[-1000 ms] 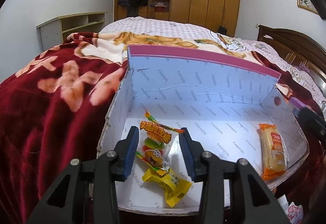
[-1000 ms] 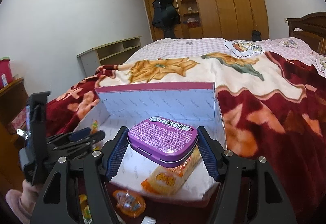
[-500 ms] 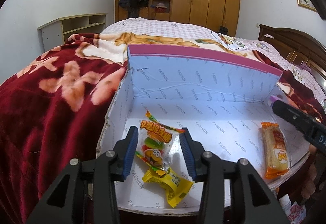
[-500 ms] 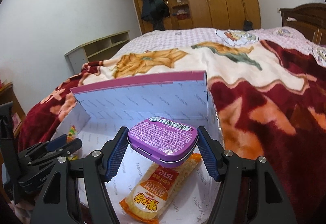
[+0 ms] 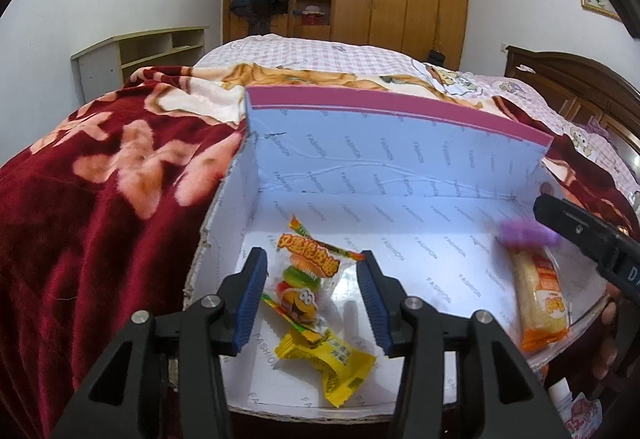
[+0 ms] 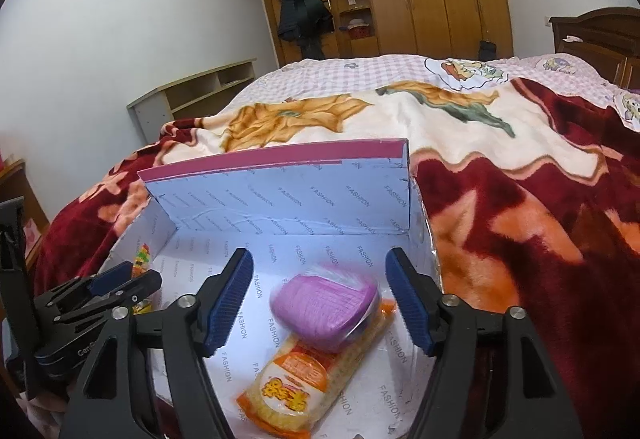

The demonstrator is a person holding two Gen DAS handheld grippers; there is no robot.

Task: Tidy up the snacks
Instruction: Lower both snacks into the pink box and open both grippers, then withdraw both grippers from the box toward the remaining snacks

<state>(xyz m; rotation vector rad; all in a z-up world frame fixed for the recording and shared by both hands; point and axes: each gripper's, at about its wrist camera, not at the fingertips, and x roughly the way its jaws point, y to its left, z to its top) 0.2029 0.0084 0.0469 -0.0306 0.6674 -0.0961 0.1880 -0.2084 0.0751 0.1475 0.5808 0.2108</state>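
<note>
Left wrist view: your left gripper (image 5: 312, 297) hangs low over the near left part of the cardboard box (image 5: 392, 167), its blue-padded jaws spread and touching nothing. Between and below them lies the clear gummy-burger candy packet (image 5: 306, 279), flat on the box floor, and the yellow candy wrapper (image 5: 328, 357) overlaps its near end. At the right of the box floor lies the orange cracker packet (image 5: 540, 299), lengthwise toward you. A blurred purple tin (image 5: 528, 235) sits at the packet's far end; you cannot tell from this view whether the two touch. Your right gripper enters from the right edge as a dark bar, its jaws hidden here.

Right wrist view: your right gripper (image 6: 324, 299) holds its jaws wide apart, with clear gaps on both sides of the purple tin (image 6: 324, 305). The tin, motion-blurred, overlies the far end of the orange cracker packet (image 6: 296, 391) on the box floor, near the right wall of the cardboard box (image 6: 280, 195). Your left gripper (image 6: 116, 291) shows at the left edge beside the candy. The box rests on a red floral blanket (image 6: 540, 239).
</note>
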